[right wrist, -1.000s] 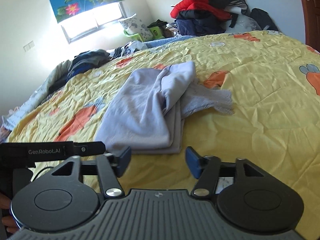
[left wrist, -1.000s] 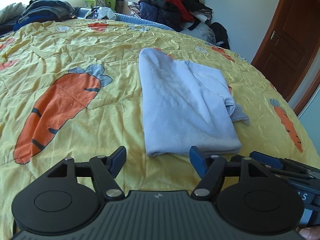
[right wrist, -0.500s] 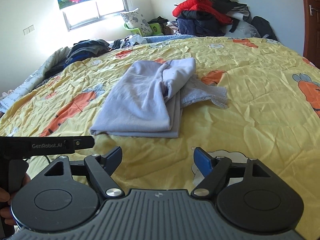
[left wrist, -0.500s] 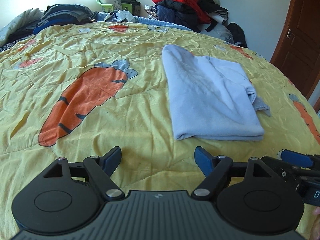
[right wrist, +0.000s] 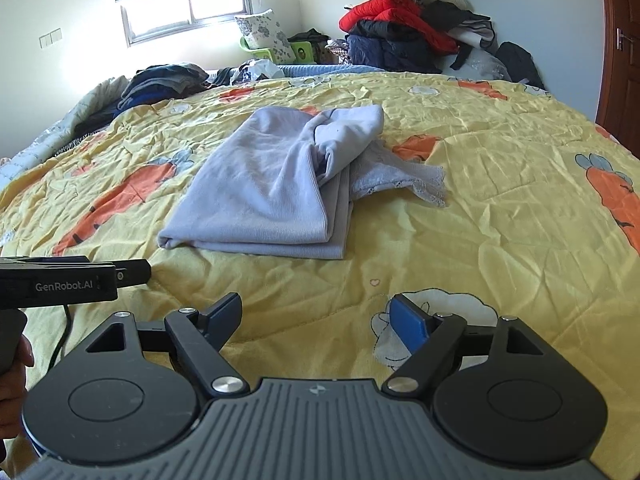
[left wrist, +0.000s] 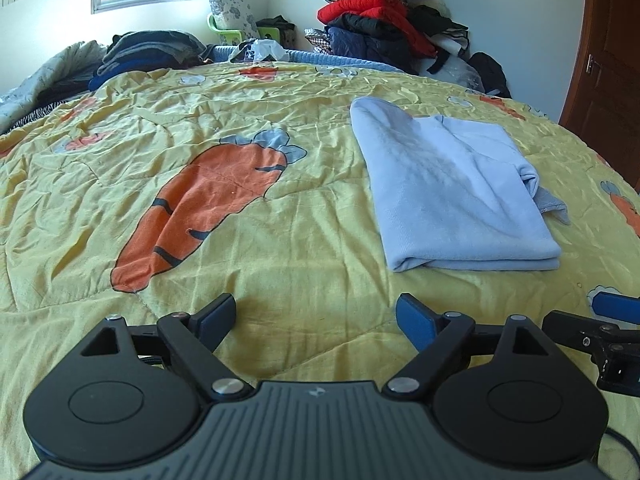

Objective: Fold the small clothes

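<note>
On the bed, left wrist view: pale blue garment (left wrist: 452, 196) lies folded, edges stacked.
Left claw (left wrist: 316, 320): empty, jaws opening, short of it.
Right wrist view: lace hem (right wrist: 420, 184) sticks out; tidying seems left.
Right claw (right wrist: 318, 320): released, empty, near bedspread (right wrist: 500, 220).

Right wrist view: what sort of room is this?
Most likely a home bedroom: a bed under a yellow carrot-print quilt, piled clothes against the far wall, and a pillow below the window.

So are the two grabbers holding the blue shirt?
No, nothing is held. The left gripper is opening with nothing between its jaws, the right gripper is open and empty, and the folded garment lies free.
</note>
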### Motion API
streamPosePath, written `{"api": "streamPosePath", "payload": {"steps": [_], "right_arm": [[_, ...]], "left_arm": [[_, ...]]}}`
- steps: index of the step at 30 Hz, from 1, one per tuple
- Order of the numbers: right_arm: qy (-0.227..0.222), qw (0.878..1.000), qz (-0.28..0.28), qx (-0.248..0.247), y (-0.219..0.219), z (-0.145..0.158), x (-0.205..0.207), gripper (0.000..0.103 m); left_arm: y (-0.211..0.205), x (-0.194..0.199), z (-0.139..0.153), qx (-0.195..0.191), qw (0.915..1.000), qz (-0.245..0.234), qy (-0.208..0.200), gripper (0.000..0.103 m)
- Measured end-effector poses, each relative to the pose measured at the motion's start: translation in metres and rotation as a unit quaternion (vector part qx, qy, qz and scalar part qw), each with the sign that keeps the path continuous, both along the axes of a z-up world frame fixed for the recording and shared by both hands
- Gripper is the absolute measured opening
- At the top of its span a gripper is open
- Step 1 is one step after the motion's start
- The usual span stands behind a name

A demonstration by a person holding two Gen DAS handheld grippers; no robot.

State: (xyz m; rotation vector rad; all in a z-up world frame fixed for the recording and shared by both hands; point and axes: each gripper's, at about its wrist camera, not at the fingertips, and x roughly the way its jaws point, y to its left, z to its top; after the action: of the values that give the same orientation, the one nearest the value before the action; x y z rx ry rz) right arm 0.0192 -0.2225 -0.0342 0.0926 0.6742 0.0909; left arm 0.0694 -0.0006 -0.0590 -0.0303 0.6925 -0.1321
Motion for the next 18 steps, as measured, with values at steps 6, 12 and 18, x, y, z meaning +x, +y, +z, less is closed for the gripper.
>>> {"api": "streamPosePath", "payload": {"steps": [6,12,18], "right_arm": [[-0.003,1.000,-0.001,-0.010,0.003,-0.002,0.000,0.081],[-0.008,1.000,-0.006,-0.025,0.006,-0.006,0.002,0.083],[-0.011,0.999,-0.007,-0.040,0.012,-0.009,0.004,0.088]], "left_arm": [[0.002,-0.003,-0.004,0.010,0.9998,0.013,-0.015,0.095],[0.002,-0.004,-0.007,0.016,0.9995,0.018,-0.021,0.102],[-0.002,-0.006,-0.009,0.026,0.9993,0.018,-0.021,0.103]]}}
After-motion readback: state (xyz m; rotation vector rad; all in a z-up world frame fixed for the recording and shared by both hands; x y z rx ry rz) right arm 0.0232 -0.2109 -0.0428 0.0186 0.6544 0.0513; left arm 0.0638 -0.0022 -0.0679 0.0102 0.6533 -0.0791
